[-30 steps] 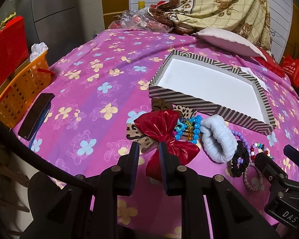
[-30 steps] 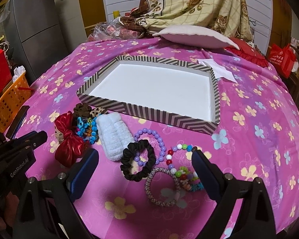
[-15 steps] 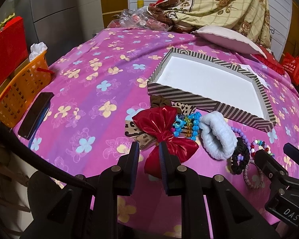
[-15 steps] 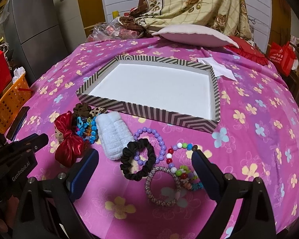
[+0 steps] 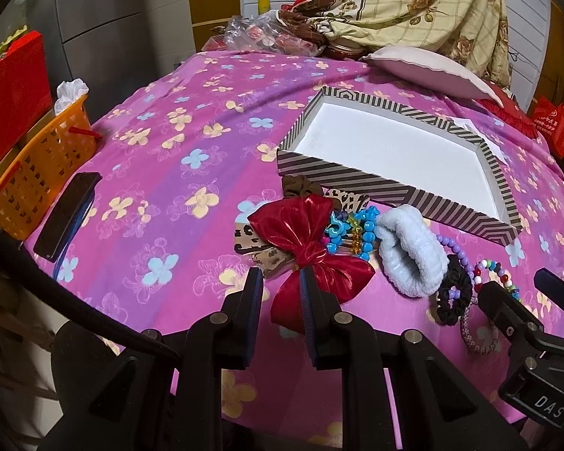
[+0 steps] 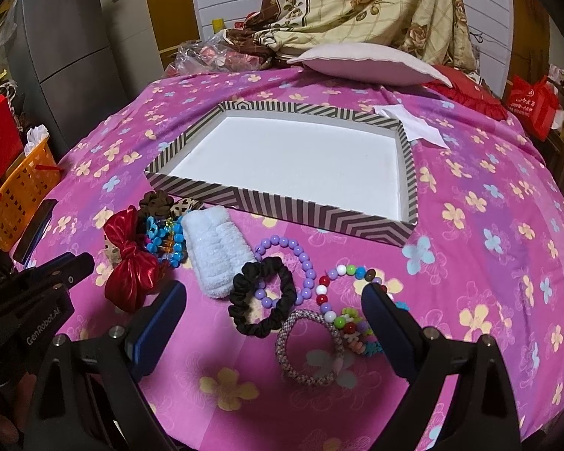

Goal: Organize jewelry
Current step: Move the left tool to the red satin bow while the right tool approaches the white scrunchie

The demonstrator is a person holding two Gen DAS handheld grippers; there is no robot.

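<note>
Surface: pink flowered cloth (image 6: 507,203) covering the whole work area in both views.

Box: shallow striped box (image 6: 319,216) with a bare white floor, centre of the right wrist view and right of centre in the left wrist view (image 5: 357,180). Nothing lies inside it.

Jewelry, all outside the box, in a row along its near wall:
- Red bow (image 5: 308,240), shiny, lower centre of the left wrist view; left of the row in the right wrist view (image 6: 131,259).
- Leopard-print band (image 5: 252,242), partly under the bow.
- Brown scrunchie (image 5: 300,186), touching the box wall.
- Blue bead bracelets (image 5: 353,236), bunched between the bow and the white item.
- White fluffy scrunchie (image 6: 216,251), just right of the blue beads.
- Black scrunchie (image 6: 263,306), overlapping a purple bead bracelet (image 6: 300,259).
- Multicolour bead bracelet (image 6: 338,282), right of the black scrunchie.
- Woven pink bangle (image 6: 308,345), lower centre of the right wrist view, touching a small cluster of coloured charms (image 6: 353,334).

Left gripper (image 5: 280,289): jaws narrow, a slim gap between them; the bow's lower tail shows in that gap, but contact cannot be told.

Right gripper (image 6: 274,308): jaws spread wide, holding nothing, set either side of the black scrunchie and the bangle.

Surroundings: orange basket (image 5: 37,176) and a dark flat case (image 5: 67,214) at the left edge; pale cushion (image 6: 364,64) and a draped checked blanket (image 6: 376,3) at the top; white paper (image 6: 413,124) beside the box's far right corner.
</note>
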